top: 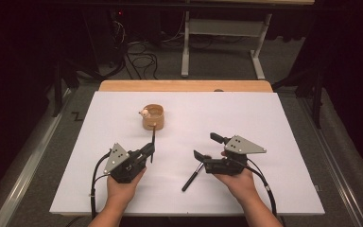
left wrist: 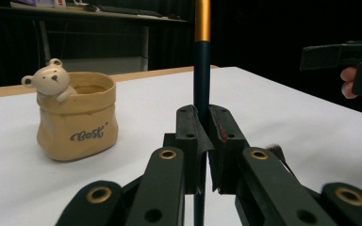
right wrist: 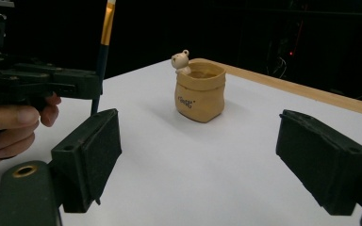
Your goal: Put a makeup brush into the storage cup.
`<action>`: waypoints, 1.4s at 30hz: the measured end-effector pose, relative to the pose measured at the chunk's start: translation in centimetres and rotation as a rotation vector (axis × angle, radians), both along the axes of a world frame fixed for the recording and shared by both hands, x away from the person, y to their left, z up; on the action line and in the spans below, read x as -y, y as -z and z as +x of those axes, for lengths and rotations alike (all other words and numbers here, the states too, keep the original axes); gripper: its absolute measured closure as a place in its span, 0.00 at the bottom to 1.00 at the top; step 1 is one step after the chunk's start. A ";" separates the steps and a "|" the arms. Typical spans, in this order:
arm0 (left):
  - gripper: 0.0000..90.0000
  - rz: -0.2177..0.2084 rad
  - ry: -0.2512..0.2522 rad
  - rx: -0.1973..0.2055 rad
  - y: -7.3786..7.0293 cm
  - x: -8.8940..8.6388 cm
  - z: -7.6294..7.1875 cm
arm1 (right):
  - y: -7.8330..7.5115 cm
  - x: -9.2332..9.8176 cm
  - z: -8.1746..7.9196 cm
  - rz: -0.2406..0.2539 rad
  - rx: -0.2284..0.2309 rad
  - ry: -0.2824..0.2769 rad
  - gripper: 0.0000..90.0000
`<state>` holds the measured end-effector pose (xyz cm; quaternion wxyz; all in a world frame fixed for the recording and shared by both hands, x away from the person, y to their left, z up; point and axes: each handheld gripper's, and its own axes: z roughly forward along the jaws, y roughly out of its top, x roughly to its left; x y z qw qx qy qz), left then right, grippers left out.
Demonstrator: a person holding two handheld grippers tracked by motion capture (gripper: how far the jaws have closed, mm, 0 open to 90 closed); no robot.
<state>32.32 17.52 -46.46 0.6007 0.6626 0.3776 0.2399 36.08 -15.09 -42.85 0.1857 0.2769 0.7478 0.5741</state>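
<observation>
Near edge, high view: both hands come in from the bottom over the white board [top: 283,189].

Left gripper [top: 147,152] is clamped on a brush [top: 153,140]. In the left gripper view the pads are pressed together around the dark handle [left wrist: 201,94], which stands upright between them, with a gold band [left wrist: 202,21] higher up. From above, the brush leans from the gripper toward the pot and its upper end sits just in front of the pot's near wall; can't tell whether it touches.

Right gripper [top: 207,146] has its jaws wide apart with nothing between them. The right gripper view shows the two pads [right wrist: 87,155] well separated, with bare board between. No earlier frame to compare.

A second brush [top: 192,177] lies flat on the board just below and left of the right gripper, pointing diagonally toward the near edge. Its upper end is hidden under the gripper body, so I can't tell whether they touch. Bristles [left wrist: 275,150] show beside the left gripper's jaw in its own view.

Further out: a tan pot [top: 153,117] shaped like a sack stands upright left of the board's centre, with a small bear figure [top: 144,113] on its left rim. "Best" is written on the front [left wrist: 89,135]. It is well apart from the right gripper.

Beyond: the wooden table edge [top: 184,85], then the floor with cables [top: 139,59] and a stand frame [top: 222,28].
</observation>
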 end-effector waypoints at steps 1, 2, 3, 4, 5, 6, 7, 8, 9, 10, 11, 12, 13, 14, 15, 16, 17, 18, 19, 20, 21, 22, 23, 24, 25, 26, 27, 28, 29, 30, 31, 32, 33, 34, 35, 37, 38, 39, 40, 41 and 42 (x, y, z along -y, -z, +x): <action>0.93 0.000 0.002 0.000 0.0 0.1 0.0 | 0.0 0.0 0.0 -0.002 0.009 -0.004 0.18; 0.93 -0.004 0.004 0.001 -0.1 0.3 0.0 | -0.1 -0.1 -0.1 -0.002 0.008 -0.007 0.18; 0.93 -0.002 0.006 0.002 -0.1 0.4 0.0 | -0.1 -0.1 -0.1 -0.003 0.013 -0.010 0.18; 0.93 0.003 0.007 0.007 -0.2 0.6 0.1 | -0.1 -0.2 -0.1 -0.005 0.015 -0.012 0.18; 0.93 0.002 0.008 0.011 -0.4 0.8 0.1 | -0.1 -0.3 -0.1 -0.002 0.008 -0.015 0.18; 0.93 0.006 0.011 0.015 -0.5 0.9 0.1 | -0.2 -0.3 -0.1 -0.002 0.018 -0.022 0.18; 0.93 0.002 0.013 0.020 -0.6 1.1 0.1 | -0.3 -0.4 -0.2 -0.001 0.016 -0.017 0.18; 0.93 0.008 0.018 0.021 -0.7 1.2 0.2 | -0.3 -0.5 -0.2 0.000 0.019 -0.022 0.18; 0.93 0.009 0.020 0.023 -0.8 1.4 0.3 | -0.4 -0.6 -0.1 0.000 0.022 -0.024 0.18; 0.93 0.010 0.020 0.024 -0.9 1.5 0.4 | -0.4 -0.7 -0.1 0.000 0.026 -0.024 0.19; 0.93 0.006 0.025 0.023 -1.0 1.6 0.6 | -0.5 -0.8 0.0 0.004 0.019 -0.023 0.20; 0.93 0.006 0.029 0.025 -1.0 1.8 0.8 | -0.5 -0.9 0.1 0.005 0.015 -0.023 0.21; 0.93 0.007 0.029 0.027 -1.0 1.9 1.0 | -0.5 -1.1 0.3 0.011 0.006 -0.028 0.21; 0.93 0.005 0.032 0.025 -1.0 2.0 1.2 | -0.6 -1.3 0.4 0.012 0.003 -0.026 0.22; 0.93 -0.003 0.035 0.024 -1.0 2.1 1.3 | -0.6 -1.4 0.6 0.009 0.004 -0.028 0.22; 0.93 -0.004 0.038 0.022 -0.9 2.3 1.4 | -0.7 -1.6 0.8 0.012 0.000 -0.034 0.23; 0.93 -0.002 0.043 0.023 -0.8 2.4 1.5 | -0.8 -1.8 0.9 0.007 0.000 -0.030 0.24; 0.93 0.001 0.049 0.021 -0.7 2.5 1.6 | -0.9 -1.9 1.1 0.006 0.004 -0.032 0.25; 0.93 0.001 0.052 0.020 -0.7 2.7 1.6 | -1.0 -2.1 1.3 0.014 0.000 -0.035 0.26; 0.93 0.003 0.056 0.018 -0.6 2.8 1.6 | -1.2 -2.2 1.4 0.021 0.002 -0.036 0.26; 0.93 0.002 0.060 0.020 -0.5 2.9 1.5 | -1.2 -2.3 1.4 0.029 -0.001 -0.036 0.27; 0.93 -0.002 0.065 0.020 -0.4 3.0 1.4 | -1.2 -2.5 1.4 0.036 -0.005 -0.037 0.27; 0.93 -0.002 0.069 0.015 -0.3 3.1 1.3 | -1.1 -2.7 1.4 0.035 -0.004 -0.042 0.28; 0.93 -0.001 0.072 0.015 -0.2 3.2 1.2 | -0.9 -2.8 1.4 0.032 -0.005 -0.048 0.28; 0.93 0.000 0.074 0.017 -0.2 3.3 1.0 | -0.8 -3.0 1.4 0.030 -0.011 -0.052 0.28; 0.93 0.001 0.077 0.017 -0.2 3.3 0.9 | -0.7 -3.1 1.3 0.021 -0.009 -0.059 0.29; 0.93 -0.001 0.077 0.018 -0.2 3.3 0.8 | -0.6 -3.2 1.1 0.023 -0.016 -0.063 0.29; 0.93 -0.005 0.078 0.020 -0.2 3.4 0.7 | -0.5 -3.3 1.0 0.020 -0.014 -0.070 0.30; 0.93 -0.005 0.080 0.021 -0.2 3.4 0.6 | -0.5 -3.4 0.8 0.015 -0.013 -0.084 0.31; 0.93 -0.006 0.081 0.021 -0.2 3.5 0.5 | -0.5 -3.5 0.7 0.012 -0.005 -0.086 0.33; 0.93 -0.004 0.087 0.019 -0.2 3.5 0.4 | -0.5 -3.4 0.5 0.021 -0.021 -0.087 0.36; 0.93 -0.005 0.090 0.018 -0.2 3.6 0.3 | -0.6 -3.4 0.6 0.024 -0.017 -0.105 0.37; 0.93 -0.006 0.088 0.020 -0.2 3.5 0.2 | -0.6 -3.4 0.5 0.023 -0.020 -0.105 0.38; 0.93 -0.011 0.088 0.021 -0.3 3.5 0.1 | -0.6 -3.3 0.4 0.025 -0.023 -0.105 0.39; 0.93 -0.012 0.088 0.021 -0.3 3.4 0.0 | -0.7 -3.3 0.3 0.028 -0.024 -0.106 0.39; 0.93 -0.012 0.090 0.023 -0.3 3.4 -0.2 | -0.7 -3.2 0.2 0.048 -0.041 -0.115 0.41; 0.93 -0.011 0.094 0.023 -0.2 3.5 -0.3 | -0.8 -3.1 0.2 0.052 -0.042 -0.118 0.42; 0.93 -0.009 0.098 0.023 -0.2 3.6 -0.4 | -0.8 -3.2 0.1 0.058 -0.043 -0.120 0.42; 0.93 -0.006 0.105 0.022 -0.2 3.8 -0.5 | -0.9 -3.2 0.0 0.064 -0.049 -0.122 0.43; 0.93 -0.005 0.111 0.022 -0.1 4.0 -0.6 | -0.9 -3.2 -0.1 0.068 -0.044 -0.130 0.44; 0.93 -0.005 0.115 0.022 -0.1 4.1 -0.6 | -1.0 -3.2 -0.2 0.069 -0.044 -0.129 0.46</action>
